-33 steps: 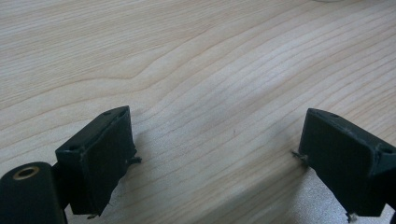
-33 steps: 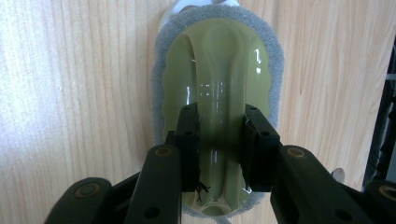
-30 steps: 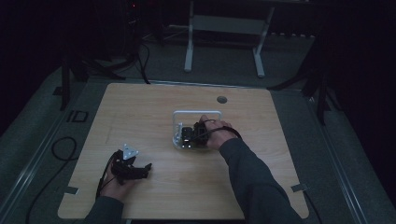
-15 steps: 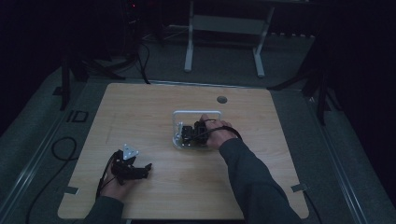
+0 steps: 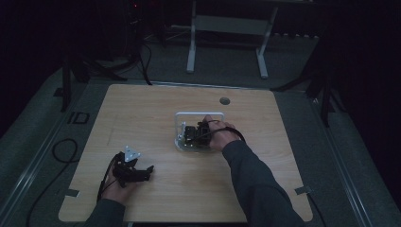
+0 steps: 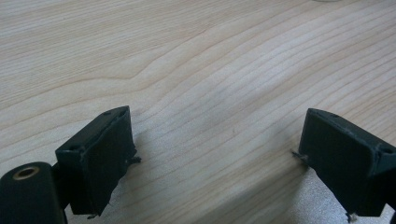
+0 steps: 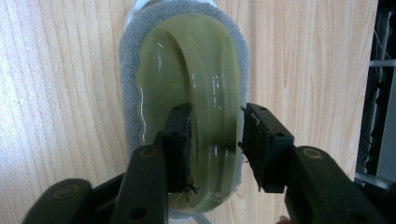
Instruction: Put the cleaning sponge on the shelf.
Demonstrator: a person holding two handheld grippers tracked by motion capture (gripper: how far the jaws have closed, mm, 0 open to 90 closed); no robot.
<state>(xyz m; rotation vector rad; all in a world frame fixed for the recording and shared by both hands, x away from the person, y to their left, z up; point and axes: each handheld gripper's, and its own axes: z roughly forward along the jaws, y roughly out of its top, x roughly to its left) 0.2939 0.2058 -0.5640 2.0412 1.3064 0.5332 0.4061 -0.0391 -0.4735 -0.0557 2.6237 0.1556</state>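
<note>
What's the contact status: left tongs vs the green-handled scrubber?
Apart. High view shows the left tongs near the table's front-left, with bare wood between them and the scrubber at centre.

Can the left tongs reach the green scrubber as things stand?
Probably not yet: the left tongs rest open near the table's front-left, while the scrubber lies mid-table under the right tongs.

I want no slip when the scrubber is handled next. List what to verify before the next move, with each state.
1. Right gripper over the scrubber: ok; jaws have just been opening, straddling its handle ridge.
2. Pads pressing the handle: not ok; gaps show on both sides.
3. Scrubber inside the white tray: ok.
4. Left gripper open, nothing between its jaws: ok.
5. Scrubber wet or dry: cannot tell.
</note>
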